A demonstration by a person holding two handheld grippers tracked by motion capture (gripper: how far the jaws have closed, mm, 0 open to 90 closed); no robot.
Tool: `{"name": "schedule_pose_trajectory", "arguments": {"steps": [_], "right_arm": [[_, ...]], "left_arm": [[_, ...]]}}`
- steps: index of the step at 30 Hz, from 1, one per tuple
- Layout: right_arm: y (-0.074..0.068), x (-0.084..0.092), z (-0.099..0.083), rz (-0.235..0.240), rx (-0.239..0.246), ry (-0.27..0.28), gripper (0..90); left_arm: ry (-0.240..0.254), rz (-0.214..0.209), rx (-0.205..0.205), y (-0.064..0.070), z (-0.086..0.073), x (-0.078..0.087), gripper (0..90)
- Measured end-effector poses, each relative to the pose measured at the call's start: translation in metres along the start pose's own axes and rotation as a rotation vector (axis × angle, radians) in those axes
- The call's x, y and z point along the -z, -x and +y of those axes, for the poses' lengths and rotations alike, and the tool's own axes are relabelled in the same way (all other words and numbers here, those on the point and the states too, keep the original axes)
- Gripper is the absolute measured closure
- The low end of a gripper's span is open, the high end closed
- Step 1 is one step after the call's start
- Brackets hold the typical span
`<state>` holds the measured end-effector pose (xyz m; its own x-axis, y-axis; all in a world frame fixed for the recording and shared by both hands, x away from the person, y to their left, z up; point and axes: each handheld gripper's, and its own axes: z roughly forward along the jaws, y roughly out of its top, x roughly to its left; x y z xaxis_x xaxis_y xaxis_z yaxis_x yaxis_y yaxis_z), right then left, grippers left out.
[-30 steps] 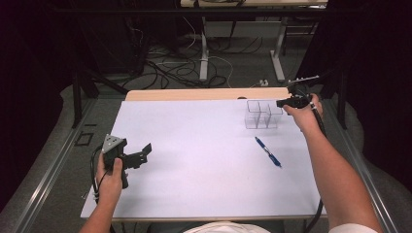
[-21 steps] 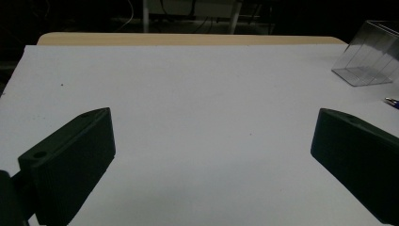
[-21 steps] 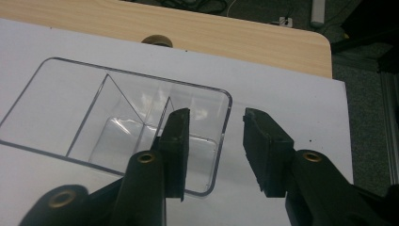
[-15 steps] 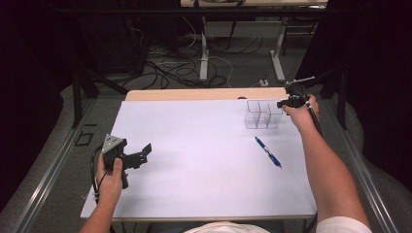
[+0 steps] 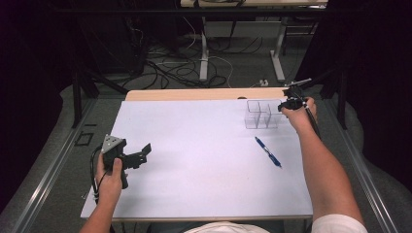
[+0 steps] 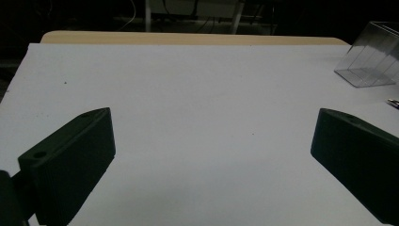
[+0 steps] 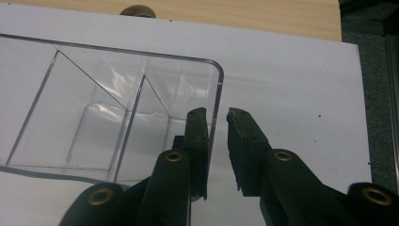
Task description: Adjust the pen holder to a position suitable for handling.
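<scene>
Your table [image 5: 204,93], light wood at its far edge, carries a white sheet [image 5: 194,160] over nearly its whole top; on it stand a clear divided box [image 5: 261,114] and, nearby, a blue pen [image 5: 267,152].

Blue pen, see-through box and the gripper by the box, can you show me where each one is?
Blue pen [image 5: 267,152]: high view, middle of its barrel.
See-through box [image 7: 94,108]: right gripper view, on its inner divider wall.
Right gripper [image 7: 217,123]: right gripper view, the gap between its tips, which straddle the box's wall.
</scene>
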<state>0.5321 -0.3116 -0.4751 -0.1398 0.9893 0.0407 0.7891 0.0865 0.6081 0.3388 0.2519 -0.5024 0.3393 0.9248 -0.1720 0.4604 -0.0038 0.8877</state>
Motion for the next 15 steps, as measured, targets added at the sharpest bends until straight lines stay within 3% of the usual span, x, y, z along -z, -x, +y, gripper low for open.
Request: {"name": "schedule_pose_trajectory", "arguments": {"steps": [5, 15], "right_arm": [[-0.0021, -0.0001, 0.0004, 0.002, -0.032, -0.007, 84.1], [-0.0059, 0.0003, 0.0004, -0.024, -0.065, -0.012, 86.6]], "left_arm": [[-0.003, 0.004, -0.003, -0.0004, 0.0, -0.0002, 0.2], [-0.002, 0.002, -0.002, -0.0005, 0.0, -0.0003, 0.2]]}}
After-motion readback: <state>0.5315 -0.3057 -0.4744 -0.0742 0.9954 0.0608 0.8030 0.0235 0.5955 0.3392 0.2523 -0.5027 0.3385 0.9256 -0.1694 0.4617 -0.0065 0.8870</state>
